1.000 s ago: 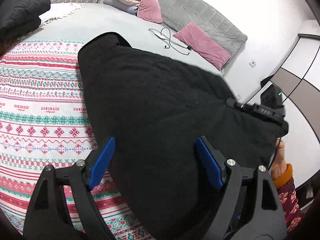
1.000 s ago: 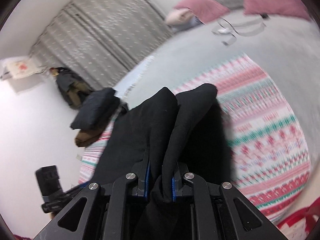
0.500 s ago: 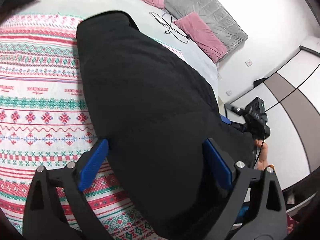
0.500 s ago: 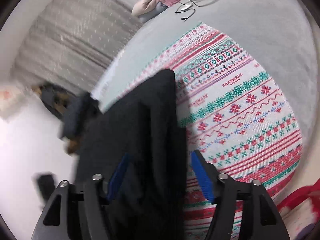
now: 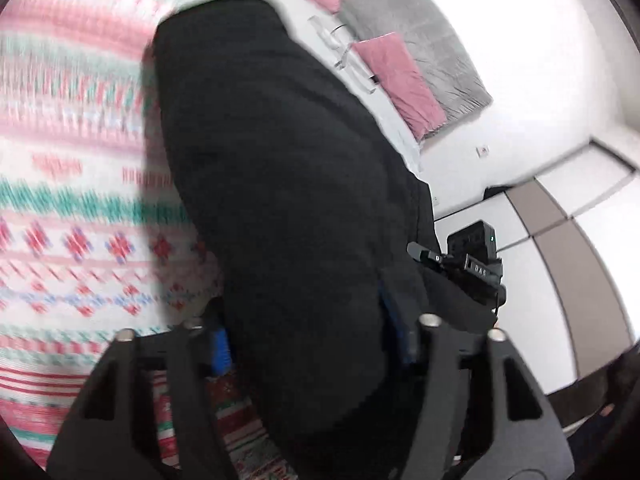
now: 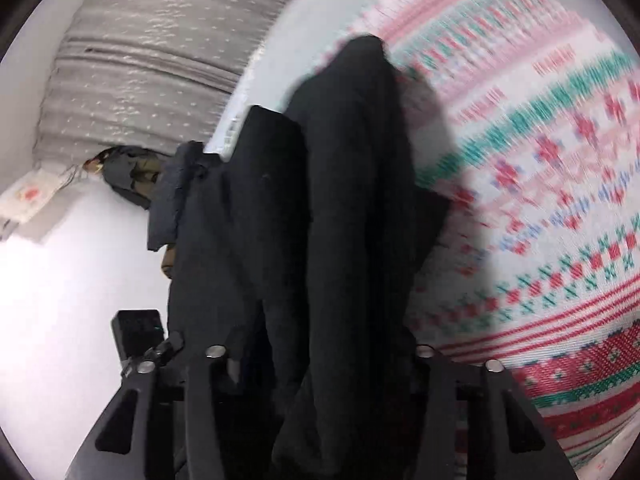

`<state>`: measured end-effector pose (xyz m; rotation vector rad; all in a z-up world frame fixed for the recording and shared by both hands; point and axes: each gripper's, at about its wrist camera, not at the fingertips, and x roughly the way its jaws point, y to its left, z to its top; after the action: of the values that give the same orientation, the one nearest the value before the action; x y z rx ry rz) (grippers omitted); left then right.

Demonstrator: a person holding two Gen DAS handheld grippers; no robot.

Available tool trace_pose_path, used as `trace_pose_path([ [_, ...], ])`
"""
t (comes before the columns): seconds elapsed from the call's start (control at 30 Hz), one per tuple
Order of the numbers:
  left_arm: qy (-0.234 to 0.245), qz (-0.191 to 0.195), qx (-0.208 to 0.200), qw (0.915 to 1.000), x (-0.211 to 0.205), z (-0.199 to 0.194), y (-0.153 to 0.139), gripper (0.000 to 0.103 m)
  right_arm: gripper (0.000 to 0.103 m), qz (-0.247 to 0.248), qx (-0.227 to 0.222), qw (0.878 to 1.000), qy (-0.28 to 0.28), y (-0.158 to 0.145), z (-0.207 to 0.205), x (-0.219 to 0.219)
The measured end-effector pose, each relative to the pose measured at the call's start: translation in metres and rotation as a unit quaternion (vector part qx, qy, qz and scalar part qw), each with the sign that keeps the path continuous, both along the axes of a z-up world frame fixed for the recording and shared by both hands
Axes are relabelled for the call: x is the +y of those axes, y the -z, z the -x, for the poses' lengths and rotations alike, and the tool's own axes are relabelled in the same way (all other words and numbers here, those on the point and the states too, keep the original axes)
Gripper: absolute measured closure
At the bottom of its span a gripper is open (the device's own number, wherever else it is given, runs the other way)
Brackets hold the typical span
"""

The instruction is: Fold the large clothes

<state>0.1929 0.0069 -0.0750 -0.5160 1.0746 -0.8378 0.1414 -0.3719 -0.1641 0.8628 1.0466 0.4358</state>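
Note:
A large black garment point(image 5: 280, 184) lies lengthwise on a red, green and white patterned blanket point(image 5: 72, 184) on the bed. My left gripper point(image 5: 312, 344) has its blue-padded jaws closed in around the near end of the garment. In the right wrist view the same black garment point(image 6: 340, 208) runs away from me in folds. My right gripper point(image 6: 320, 360) has its jaws set wide with the cloth bunched between them; its pads are hidden by the cloth. The right gripper also shows in the left wrist view point(image 5: 472, 264), beside the garment's right edge.
Pink pillows point(image 5: 400, 80) and a grey cushion point(image 5: 424, 28) lie at the head of the bed with a cable nearby. A dark pile of clothes point(image 6: 172, 200) sits at the far bed edge near grey curtains point(image 6: 152, 52). White wardrobe doors point(image 5: 560, 240) stand right.
My right gripper let go of the garment fold and opened, then moved in over the cloth. My left gripper moved forward and narrowed its jaws around the garment's near end. Both views are blurred.

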Motion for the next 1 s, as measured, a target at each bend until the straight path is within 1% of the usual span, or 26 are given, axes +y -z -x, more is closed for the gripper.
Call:
trace_pose_path([
  [0.03, -0.003, 0.003, -0.011, 0.9999, 0.004, 0.000, -0.007, 0.048, 0.059, -0.004, -0.011, 1.000, -0.001, -0.006, 0.000, 0.004],
  [0.07, -0.011, 0.006, -0.029, 0.9995, 0.012, 0.000, -0.022, 0.048, 0.061, -0.010, -0.028, 1.000, -0.003, -0.015, -0.001, 0.011],
  [0.17, -0.025, -0.006, -0.074, 0.9969, 0.037, -0.001, -0.054, 0.048, 0.062, -0.025, -0.058, 0.998, -0.017, -0.036, -0.009, 0.035],
  [0.23, -0.026, -0.017, -0.087, 0.9957, 0.055, -0.005, -0.062, 0.047, 0.062, -0.033, -0.072, 0.996, -0.030, -0.048, -0.019, 0.059],
  [0.27, -0.028, -0.027, -0.090, 0.9952, 0.068, -0.009, -0.063, 0.044, 0.062, -0.034, -0.078, 0.996, -0.035, -0.053, -0.024, 0.068],
  [0.33, -0.041, -0.057, -0.085, 0.9940, 0.086, -0.016, -0.055, 0.039, 0.060, -0.031, -0.081, 0.995, -0.041, -0.054, -0.038, 0.087],
  [0.37, -0.047, -0.075, -0.082, 0.9927, 0.090, -0.020, -0.049, 0.036, 0.054, -0.028, -0.074, 0.996, -0.041, -0.051, -0.044, 0.094],
  [0.43, -0.068, -0.145, -0.057, 0.9854, 0.093, -0.029, -0.018, 0.035, 0.051, -0.008, -0.037, 0.998, -0.040, -0.036, -0.059, 0.107],
  [0.47, -0.075, -0.167, -0.048, 0.9819, 0.095, -0.033, -0.007, 0.034, 0.048, 0.006, -0.016, 0.999, -0.037, -0.028, -0.063, 0.110],
  [0.5, -0.092, -0.172, -0.050, 0.9795, 0.101, -0.033, 0.003, 0.034, 0.043, 0.027, 0.004, 0.999, -0.029, -0.020, -0.066, 0.112],
  [0.53, -0.100, -0.159, -0.052, 0.9809, 0.106, -0.031, 0.002, 0.034, 0.043, 0.028, 0.008, 0.999, -0.025, -0.016, -0.066, 0.111],
  [0.6, -0.118, -0.124, -0.057, 0.9836, 0.118, -0.022, -0.006, 0.034, 0.042, 0.007, 0.000, 1.000, -0.016, -0.018, -0.058, 0.100],
  [0.63, -0.123, -0.120, -0.067, 0.9828, 0.120, -0.017, -0.009, 0.034, 0.041, 0.004, -0.007, 1.000, -0.012, -0.024, -0.048, 0.091],
  [0.67, -0.127, -0.122, -0.086, 0.9806, 0.122, -0.010, -0.015, 0.034, 0.039, 0.000, -0.015, 1.000, -0.010, -0.030, -0.039, 0.082],
  [0.7, -0.130, -0.129, -0.111, 0.9768, 0.122, -0.002, -0.021, 0.034, 0.034, -0.007, -0.023, 1.000, -0.010, -0.040, -0.029, 0.075],
  [0.73, -0.129, -0.137, -0.136, 0.9726, 0.122, 0.007, -0.027, 0.034, 0.032, -0.015, -0.029, 0.999, -0.019, -0.049, -0.018, 0.071],
  [0.77, -0.127, -0.143, -0.149, 0.9702, 0.120, 0.014, -0.031, 0.034, 0.029, -0.019, -0.031, 0.999, -0.030, -0.058, -0.010, 0.078],
  [0.8, -0.124, -0.152, -0.167, 0.9663, 0.118, 0.023, -0.036, 0.034, 0.027, -0.024, -0.028, 0.998, -0.053, -0.066, 0.001, 0.083],
  [0.87, -0.119, -0.157, -0.188, 0.9623, 0.115, 0.031, -0.038, 0.034, 0.025, -0.028, -0.019, 0.996, -0.087, -0.071, 0.015, 0.092],
  [0.9, -0.116, -0.160, -0.200, 0.9596, 0.112, 0.037, -0.039, 0.034, 0.024, -0.023, -0.002, 0.994, -0.110, -0.069, 0.020, 0.103],
  [0.93, -0.114, -0.160, -0.206, 0.9586, 0.111, 0.037, -0.040, 0.034, 0.024, -0.021, 0.011, 0.992, -0.122, -0.066, 0.021, 0.109],
  [1.0, -0.111, -0.165, -0.221, 0.9549, 0.108, 0.041, -0.039, 0.034, 0.023, -0.036, 0.036, 0.989, -0.136, -0.055, 0.018, 0.130],
])
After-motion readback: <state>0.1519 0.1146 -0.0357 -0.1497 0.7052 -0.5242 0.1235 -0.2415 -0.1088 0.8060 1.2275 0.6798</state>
